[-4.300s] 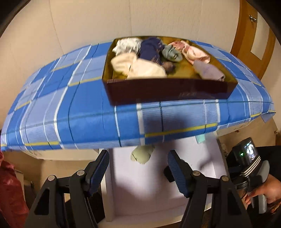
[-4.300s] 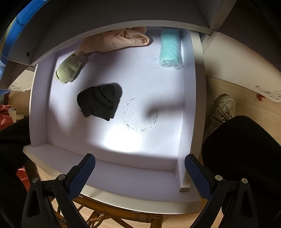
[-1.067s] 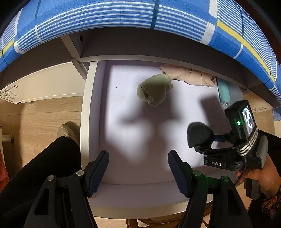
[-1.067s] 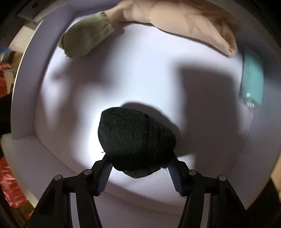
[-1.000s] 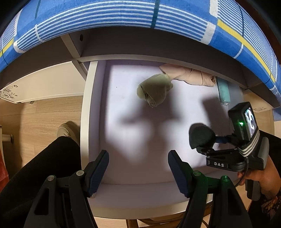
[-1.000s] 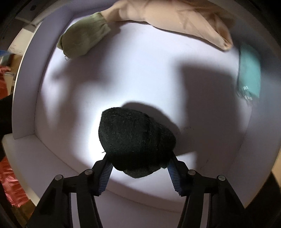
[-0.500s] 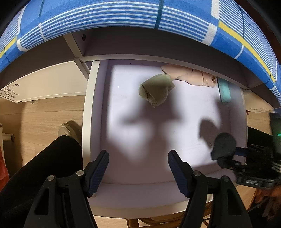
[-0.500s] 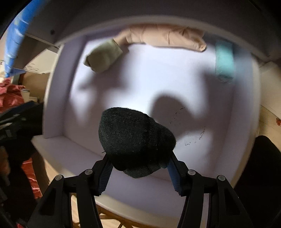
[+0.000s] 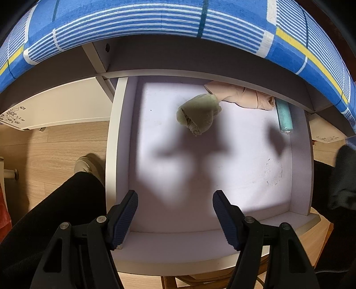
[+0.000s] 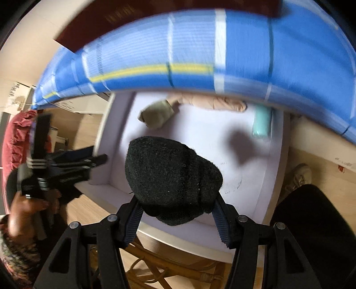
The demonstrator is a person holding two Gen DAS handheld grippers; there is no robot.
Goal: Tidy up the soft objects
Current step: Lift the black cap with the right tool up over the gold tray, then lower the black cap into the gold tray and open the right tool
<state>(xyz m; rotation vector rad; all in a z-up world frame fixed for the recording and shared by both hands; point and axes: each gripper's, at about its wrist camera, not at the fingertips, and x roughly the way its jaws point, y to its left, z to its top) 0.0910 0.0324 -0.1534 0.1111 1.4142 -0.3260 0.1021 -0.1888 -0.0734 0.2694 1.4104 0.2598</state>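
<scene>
My right gripper [image 10: 176, 219] is shut on a black rolled sock [image 10: 171, 177] and holds it in the air above the front of the open white drawer [image 10: 262, 200]. In the drawer lie an olive green sock [image 9: 198, 115], a peach cloth [image 9: 240, 100] and a teal roll [image 9: 284, 119] along the back. My left gripper [image 9: 174, 219] is open and empty over the drawer's front edge [image 9: 173, 251]. It also shows at the left of the right wrist view [image 10: 66, 164].
A table with a blue checked cloth [image 9: 178, 20] overhangs the drawer's back. A dark red box [image 10: 133, 13] stands on that cloth. My legs [image 9: 55, 222] and a shoe [image 9: 85, 163] are on the wooden floor at the left. A rattan chair frame [image 10: 166, 266] is below.
My right gripper has lifted the black sock up and back out of the drawer, towards the tabletop. It has left the left wrist view. The left gripper stays still and open.
</scene>
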